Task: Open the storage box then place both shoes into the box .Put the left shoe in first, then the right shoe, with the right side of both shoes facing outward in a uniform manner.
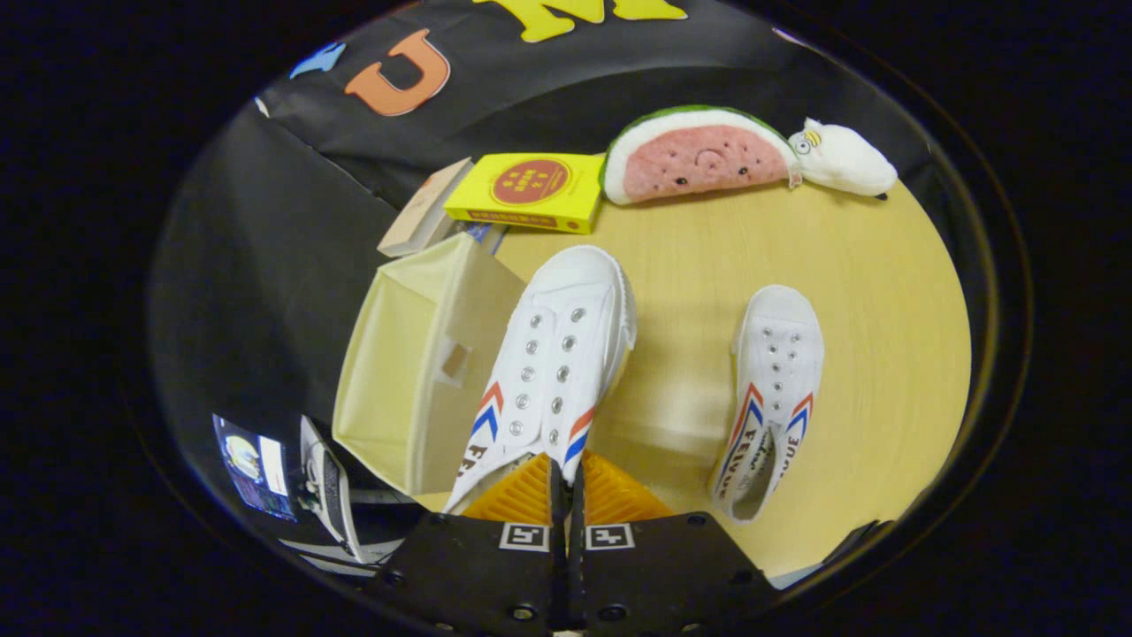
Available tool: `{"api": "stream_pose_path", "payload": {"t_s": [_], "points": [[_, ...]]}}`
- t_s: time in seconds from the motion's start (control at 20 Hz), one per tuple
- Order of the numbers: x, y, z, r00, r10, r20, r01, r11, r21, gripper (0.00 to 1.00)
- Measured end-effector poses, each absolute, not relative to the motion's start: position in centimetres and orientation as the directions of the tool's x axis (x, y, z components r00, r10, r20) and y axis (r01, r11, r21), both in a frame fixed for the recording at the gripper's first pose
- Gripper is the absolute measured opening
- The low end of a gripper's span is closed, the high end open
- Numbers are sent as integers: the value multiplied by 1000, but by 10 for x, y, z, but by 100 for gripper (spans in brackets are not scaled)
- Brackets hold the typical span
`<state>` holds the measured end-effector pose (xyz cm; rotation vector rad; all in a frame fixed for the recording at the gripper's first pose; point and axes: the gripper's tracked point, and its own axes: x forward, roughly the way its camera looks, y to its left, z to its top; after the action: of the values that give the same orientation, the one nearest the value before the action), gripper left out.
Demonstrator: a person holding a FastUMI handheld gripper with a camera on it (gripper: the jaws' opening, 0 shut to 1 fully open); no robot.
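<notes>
A: What is held at the near edge of the table point(875, 372)?

B: A white shoe point(553, 372) with red and blue stripes is gripped at its heel end. The gripper point(564, 482) is closed to a narrow slit on what appears to be the heel or tongue edge, with both fingers point(517, 495) pressed close together. The toe is pointed toward the far side.

A: And the box?

B: A cream fabric box point(416, 372) is seen just left of the held shoe, open, with its mouth turned toward the shoe. The shoe's left side is set right against the box's rim.

A: The second shoe?

B: The other shoe point(771, 394) is laid flat on the table to the right, well apart from the first, toe also pointed away.

A: Anything beyond?

B: A yellow carton point(531, 190), a watermelon cushion point(699, 157) and a white soft toy point(845, 159) are lined up along the far edge.
</notes>
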<state>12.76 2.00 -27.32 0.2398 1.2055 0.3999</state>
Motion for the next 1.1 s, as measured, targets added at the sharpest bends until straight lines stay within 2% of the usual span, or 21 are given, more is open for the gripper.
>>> {"api": "stream_pose_path", "payload": {"t_s": [0.2,0.35,0.55,0.7,0.95,1.1], "points": [[128,71,-222,344,440,-829,-197,897,395,0],[128,120,-214,354,430,-831,-241,900,363,0],[134,181,-238,357,419,-835,-233,905,355,0],[139,211,-264,426,365,-828,-219,929,297,0],[134,233,-293,513,310,-800,-201,950,240,0],[127,239,-316,500,283,-819,-209,957,203,0]]}}
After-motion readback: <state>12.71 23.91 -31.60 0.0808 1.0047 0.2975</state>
